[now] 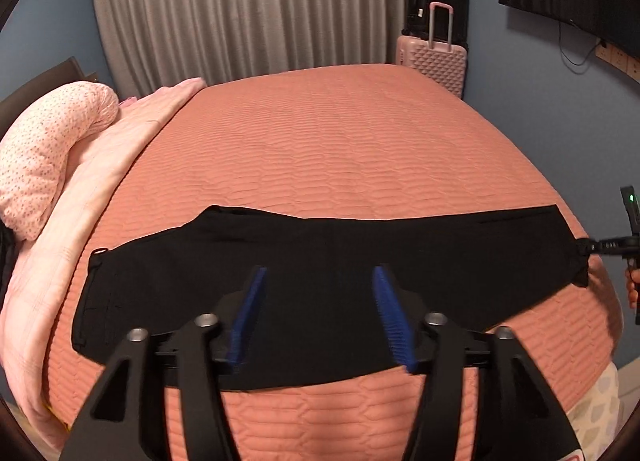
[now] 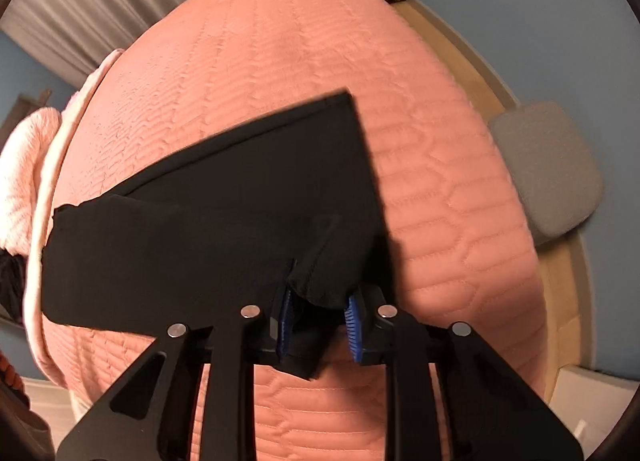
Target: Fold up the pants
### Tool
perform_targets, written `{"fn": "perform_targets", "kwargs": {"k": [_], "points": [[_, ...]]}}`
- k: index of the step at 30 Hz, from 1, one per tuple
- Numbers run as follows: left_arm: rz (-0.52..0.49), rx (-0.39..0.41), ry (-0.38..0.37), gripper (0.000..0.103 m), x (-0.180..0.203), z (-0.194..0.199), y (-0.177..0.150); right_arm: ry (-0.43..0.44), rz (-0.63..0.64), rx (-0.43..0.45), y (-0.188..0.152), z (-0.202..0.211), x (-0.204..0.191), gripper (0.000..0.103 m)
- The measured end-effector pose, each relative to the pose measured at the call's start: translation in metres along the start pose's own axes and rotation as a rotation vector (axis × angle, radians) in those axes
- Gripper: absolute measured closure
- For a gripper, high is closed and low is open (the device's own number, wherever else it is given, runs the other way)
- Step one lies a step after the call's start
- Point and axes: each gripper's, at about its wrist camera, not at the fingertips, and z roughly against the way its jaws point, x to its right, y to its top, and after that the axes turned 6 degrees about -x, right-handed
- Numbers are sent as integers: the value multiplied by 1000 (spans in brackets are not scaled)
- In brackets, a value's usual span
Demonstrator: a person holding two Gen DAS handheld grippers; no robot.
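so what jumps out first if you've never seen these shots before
The black pants stand out most, a dark band laid across the near part of the salmon quilted bedspread. In the right wrist view, the right gripper has a bunched edge of the pants between its blue pads, while the left gripper is open above the fabric. A pink suitcase stands past the bed's far corner.

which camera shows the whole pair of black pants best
The left wrist view: the black pants lie stretched across the bed, both ends in sight. The right wrist view shows only one end, bunched between the right gripper pads.
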Motion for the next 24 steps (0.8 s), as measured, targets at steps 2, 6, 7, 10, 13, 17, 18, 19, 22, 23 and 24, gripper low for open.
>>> {"fn": "perform_targets", "kwargs": {"k": [2,6,7,10,13,17,18,19,22,23,24], "points": [[3,5,1,38,2,2,0,21,31,110,9,39,-19,84],[-5,13,30,37,0,15,-8,54,127,306,9,113,-51,84],[-4,17,46,37,-2,16,-9,34,145,304,3,112,-51,84],[22,10,63,31,-10,13,-12,-8,100,202,-17,61,-17,79],[58,-36,57,30,-17,2,-19,-93,-23,16,-41,-17,39,69],[57,-69,114,30,-22,-7,-26,-56,-175,149,-66,12,64,62],[60,-68,122,30,-25,-8,-29,-61,-155,180,-67,22,57,62],[66,-70,125,30,-27,-9,-32,-64,-118,209,-67,32,45,62],[84,-112,133,30,-32,-23,-42,-21,20,219,-58,37,4,62],[90,-125,135,30,-33,-27,-45,-20,66,206,-54,28,-7,63],[98,-138,134,30,-35,-30,-49,-75,117,143,-46,6,-17,63]]}}
